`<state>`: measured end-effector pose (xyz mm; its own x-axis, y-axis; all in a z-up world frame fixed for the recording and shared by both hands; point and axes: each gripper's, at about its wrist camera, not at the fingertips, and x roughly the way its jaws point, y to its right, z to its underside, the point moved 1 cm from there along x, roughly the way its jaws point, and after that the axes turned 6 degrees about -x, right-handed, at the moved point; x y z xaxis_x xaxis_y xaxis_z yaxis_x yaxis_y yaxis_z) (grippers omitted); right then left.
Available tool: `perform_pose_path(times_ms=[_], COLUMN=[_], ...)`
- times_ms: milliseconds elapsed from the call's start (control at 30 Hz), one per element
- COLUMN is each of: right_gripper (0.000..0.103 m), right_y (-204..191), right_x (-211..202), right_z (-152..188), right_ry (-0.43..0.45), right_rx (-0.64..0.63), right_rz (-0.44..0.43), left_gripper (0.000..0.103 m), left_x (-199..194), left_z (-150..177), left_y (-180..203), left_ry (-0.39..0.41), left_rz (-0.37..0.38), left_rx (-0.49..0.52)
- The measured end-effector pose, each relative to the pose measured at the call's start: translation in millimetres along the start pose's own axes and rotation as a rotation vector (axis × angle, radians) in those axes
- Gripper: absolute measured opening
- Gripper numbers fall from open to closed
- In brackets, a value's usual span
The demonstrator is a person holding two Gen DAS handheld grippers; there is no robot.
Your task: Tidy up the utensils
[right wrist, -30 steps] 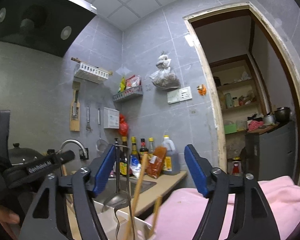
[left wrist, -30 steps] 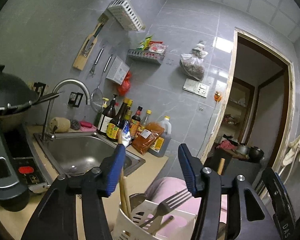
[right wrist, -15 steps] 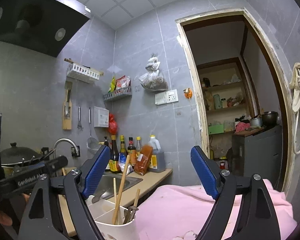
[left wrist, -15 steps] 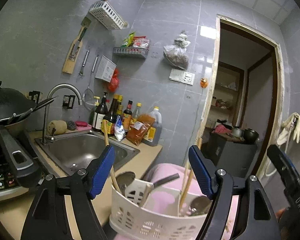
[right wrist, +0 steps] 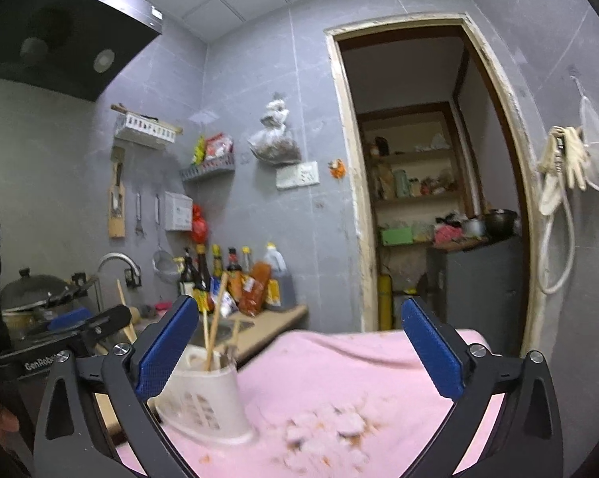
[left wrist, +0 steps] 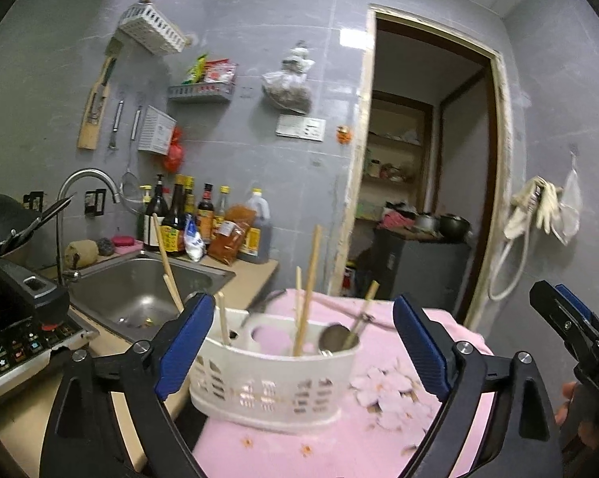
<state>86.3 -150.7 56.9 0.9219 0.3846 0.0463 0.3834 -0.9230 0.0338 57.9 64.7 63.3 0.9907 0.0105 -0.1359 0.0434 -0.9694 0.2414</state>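
Both cameras are pulling back from the utensil holder (left wrist: 273,374): it was filling the bottom edge of the left view a second ago and is now showing whole, down to its base.

Holder: white perforated plastic, standing upright on the pink cloth (left wrist: 379,446) that is covering the surface, at the cloth's left side near the sink (left wrist: 140,290). It is holding wooden chopsticks (left wrist: 309,298) standing on end, a metal spoon (left wrist: 335,336) at its right end and a dark-handled utensil leaning at the far left; motion blur is hiding finer detail.

Left tongs (left wrist: 299,350): fingers wide apart, gripping nothing, framing the holder from the near side without touching it. Right tongs (right wrist: 299,354): also spread apart and empty, with the holder behind the left finger (right wrist: 165,352) in that view.

Handling judgement: the holder is looking light and thin-walled, so it is likely to tip or slide on soft cloth; gripping the rim is advisable. The chopsticks are stiff and light, best pinched mid-shaft. The spoon is smooth and probably slippery; its handle is the place to take it.

Beyond: sauce bottles (left wrist: 203,223) are lining the far wall and a wok (left wrist: 0,219) is sitting at far left.
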Motion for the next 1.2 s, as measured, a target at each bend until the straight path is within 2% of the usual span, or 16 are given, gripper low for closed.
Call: perform_pose_path(times_ms=[167, 367, 467, 633, 867, 1200], right_gripper=[0.103, 0.103, 0.103, 0.103, 0.103, 0.103], right_y=[4.8, 8.7, 11.0, 6.5, 1.2, 4.0], right_x=[-24.1, -45.8, -59.7, -80.3, -97.7, -98.7], right_z=[8.4, 28.7, 39.9, 51.8, 58.8, 63.5], right_ry=[-0.082, -0.194, -0.218, -0.234, -0.224, -0.246], right_rx=[-0.038, -0.082, -0.081, -0.106, -0.110, -0.088], right_rz=[0.077, 0.223, 0.269, 0.326, 0.353, 0.356], left_gripper=[0.094, 0.096, 0.096, 0.096, 0.096, 0.096], left_x=[-13.8, -26.4, -32.0, -47.5, -57.3, -55.2], left_z=[16.2, 43.2, 52.3, 63.3, 74.6, 80.4], left_y=[8.7, 9.9, 3.7, 0.9, -0.6, -0.1], left_ry=[-0.038, -0.070, -0.082, -0.050, -0.050, -0.075], left_rz=[0.008, -0.059, -0.080, -0.124, -0.125, -0.100], left_rx=[0.013, 0.042, 0.025, 0.052, 0.087, 0.095])
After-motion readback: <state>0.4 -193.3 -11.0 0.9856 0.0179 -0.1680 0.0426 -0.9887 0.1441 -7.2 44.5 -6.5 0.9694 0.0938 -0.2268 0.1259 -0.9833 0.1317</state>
